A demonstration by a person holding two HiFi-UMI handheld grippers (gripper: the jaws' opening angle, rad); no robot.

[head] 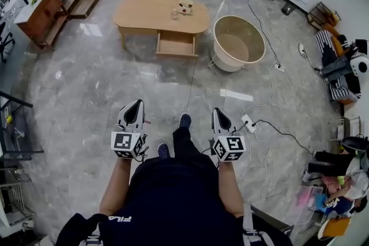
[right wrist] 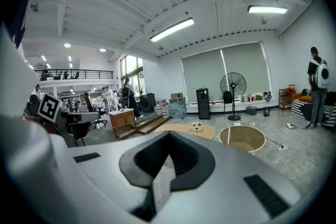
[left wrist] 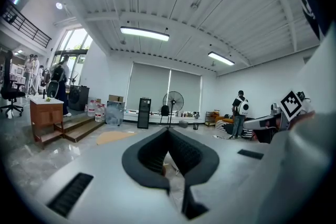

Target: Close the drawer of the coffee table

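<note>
- Grey marble floor [head: 86, 95] spreads wide across the room.
- The coffee table [head: 161, 13] stands far off, its drawer [head: 176, 44] pulled out toward the person, with a round tub [head: 226, 61] just beside it.
- The left gripper [head: 136, 104] and right gripper [head: 217, 113] are held out low, well apart from the table. Both have their jaws pressed together on nothing.

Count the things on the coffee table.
2 on the coffee table: a small white box right of centre, and a smaller item just left of it, toward the open drawer. Tinier ones may go unseen.
</note>
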